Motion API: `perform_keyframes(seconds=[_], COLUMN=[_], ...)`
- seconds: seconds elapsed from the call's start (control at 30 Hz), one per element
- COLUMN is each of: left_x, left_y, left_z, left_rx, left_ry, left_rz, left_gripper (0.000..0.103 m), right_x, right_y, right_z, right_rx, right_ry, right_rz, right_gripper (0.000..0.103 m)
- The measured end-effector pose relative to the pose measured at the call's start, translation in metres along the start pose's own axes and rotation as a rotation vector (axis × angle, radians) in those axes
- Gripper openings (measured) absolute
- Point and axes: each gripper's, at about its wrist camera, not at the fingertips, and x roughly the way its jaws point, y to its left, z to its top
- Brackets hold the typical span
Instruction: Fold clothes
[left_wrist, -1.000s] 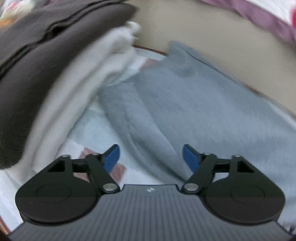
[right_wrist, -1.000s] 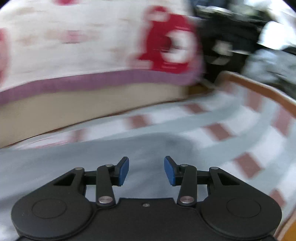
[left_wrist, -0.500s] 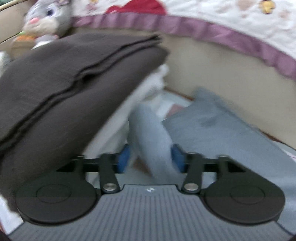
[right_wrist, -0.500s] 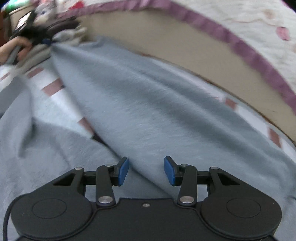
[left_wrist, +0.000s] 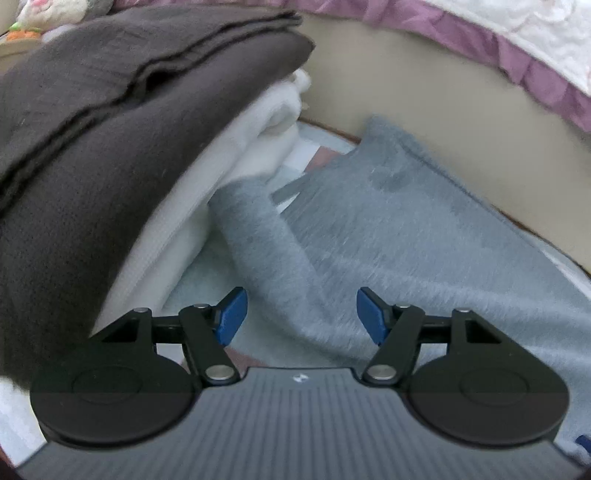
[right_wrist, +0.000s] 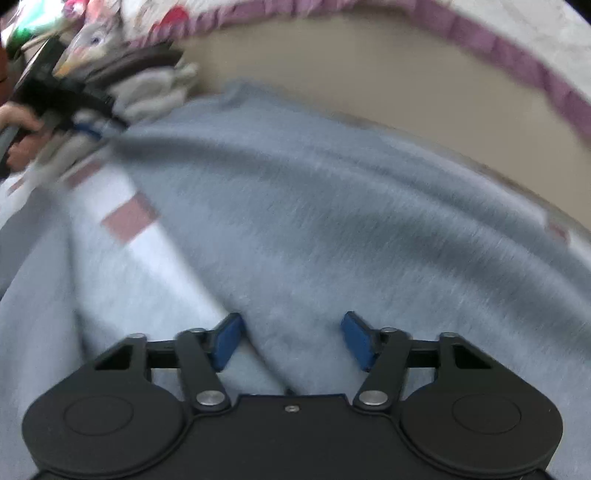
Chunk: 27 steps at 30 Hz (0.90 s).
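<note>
A fuzzy grey garment (left_wrist: 406, 236) lies spread over a checked cloth beside a beige bed side. My left gripper (left_wrist: 301, 315) hangs over its left edge, where a rolled fold (left_wrist: 266, 254) runs between the blue pads (left_wrist: 231, 315) without being pressed; its jaws are opening. In the right wrist view the same garment (right_wrist: 332, 206) fills the middle. My right gripper (right_wrist: 291, 339) sits low over it with grey fabric between the pads (right_wrist: 227, 341), which do not press it; its jaws are closing. The left gripper (right_wrist: 86, 127) and the hand (right_wrist: 18, 125) holding it show at the far left.
A stack of folded clothes stands close on the left: a dark brown piece (left_wrist: 110, 129) on top, a white one (left_wrist: 229, 158) under it. A checked cloth (right_wrist: 129, 218) covers the surface. A purple-trimmed quilt (left_wrist: 517, 55) hangs over the beige bed side (left_wrist: 424, 96).
The left gripper, shut on a raised fold of the grey garment half a second ago, has opened and the fold has dropped. The right gripper has swung across and sunk closer to the garment.
</note>
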Motion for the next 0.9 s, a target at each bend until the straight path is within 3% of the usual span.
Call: perform_keyframes(seconds=[0.03,0.23,0.33,0.53,0.67,0.7,0.73,0.77,0.9], left_x=[0.0,0.014,0.036,0.108,0.135,0.14,0.141,0.145,0.131], left_y=[-0.002,-0.023,-0.046,-0.087,-0.097,-0.098,-0.098,-0.104,-0.125], left_z=[0.005,0.051,0.071,0.089,0.09,0.09,0.091,0.093,0.098], left_rx=[0.023,0.155,0.295,0.505,0.562,0.577,0.589,0.62,0.709], left_ry=[-0.008,-0.031,-0.032,0.096,0.085,0.066,0.054,0.077,-0.055], left_rz=[-0.002,-0.011,0.025,0.074,0.129,0.123,0.098,0.11,0.173], left_gripper=[0.065,0.065,0.068,0.072,0.071,0.063,0.037,0.0,0.001], right_x=[-0.001,-0.013,-0.016,-0.01,-0.006,-0.005,-0.005,-0.004,-0.004], right_y=[0.001,0.007,0.014,0.02,0.021,0.02,0.019,0.018,0.018], right_z=[0.003,0.007,0.004,-0.004,-0.002,-0.002,-0.003,-0.003,-0.006], right_rx=[0.013,0.091,0.089,0.12,0.13,0.132,0.138,0.144,0.156], right_ry=[-0.014,-0.025,-0.007,0.009,0.004,0.005,0.005,0.005,-0.008], right_rz=[0.0,-0.012,0.006,-0.01,-0.028,-0.026,-0.022,-0.018,-0.004], right_gripper=[0.003,0.003,0.003,0.003,0.003,0.003,0.003,0.003,0.003])
